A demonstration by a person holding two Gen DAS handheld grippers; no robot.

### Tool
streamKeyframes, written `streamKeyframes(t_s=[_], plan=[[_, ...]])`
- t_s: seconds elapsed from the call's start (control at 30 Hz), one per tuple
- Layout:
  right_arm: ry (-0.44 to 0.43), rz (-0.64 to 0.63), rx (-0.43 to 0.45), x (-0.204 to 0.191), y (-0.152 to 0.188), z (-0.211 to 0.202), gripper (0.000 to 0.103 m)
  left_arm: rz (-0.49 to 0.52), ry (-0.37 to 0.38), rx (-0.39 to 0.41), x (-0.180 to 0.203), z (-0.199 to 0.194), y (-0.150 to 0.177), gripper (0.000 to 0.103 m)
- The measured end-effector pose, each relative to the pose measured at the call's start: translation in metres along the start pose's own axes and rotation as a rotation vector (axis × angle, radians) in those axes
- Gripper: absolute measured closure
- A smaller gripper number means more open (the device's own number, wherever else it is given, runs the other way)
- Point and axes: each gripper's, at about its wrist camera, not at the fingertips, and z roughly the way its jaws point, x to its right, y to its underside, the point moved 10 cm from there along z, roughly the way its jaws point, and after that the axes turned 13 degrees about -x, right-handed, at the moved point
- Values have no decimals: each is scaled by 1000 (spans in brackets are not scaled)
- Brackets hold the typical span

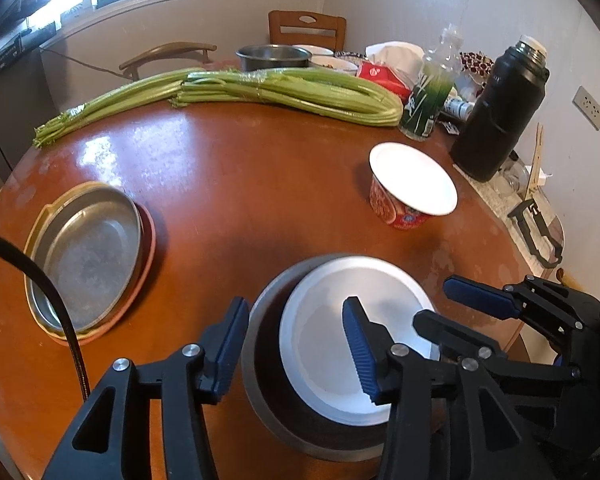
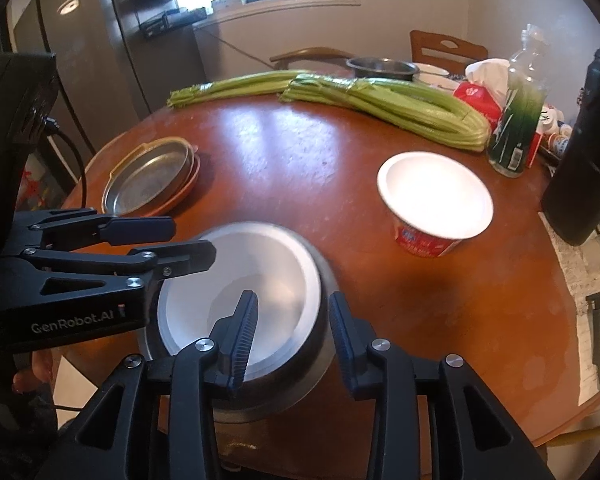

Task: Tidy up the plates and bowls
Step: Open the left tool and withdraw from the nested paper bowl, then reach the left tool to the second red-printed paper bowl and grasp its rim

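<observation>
A steel bowl [image 1: 260, 360] stands at the table's near edge; it also shows in the right wrist view [image 2: 260, 280]. My left gripper [image 1: 296, 344] is open, its jaws straddling the bowl's left rim. My right gripper [image 2: 294, 336] is open, its jaws straddling the bowl's right rim; it shows in the left wrist view [image 1: 452, 304]. A stack of steel and pink plates [image 1: 88, 260] lies at the left, also in the right wrist view [image 2: 152, 176]. A white bowl with a red patterned outside [image 1: 412, 184] stands at the right, also in the right wrist view [image 2: 436, 200].
Celery bundles [image 1: 260, 92] lie across the far side of the round brown table [image 1: 240, 184]. A black thermos [image 1: 500, 108], a bottle [image 1: 428, 96], a tissue pack and a steel pot [image 1: 274, 56] stand at the back right. Chairs stand behind.
</observation>
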Motion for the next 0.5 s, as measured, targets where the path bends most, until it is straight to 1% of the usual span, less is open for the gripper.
streamKeyframes(t_s=[0.17,0.33,0.5], plan=[[7,38,26,17,-8,-9,64,-2,-14,17,1,-5,-16,53],[24,83,58,40,-21,-19,63,24,-23,37,11,-9,-38,53],[46,123,90,65,-32,-28,58,56,-22,46,26,-8,-59,53]])
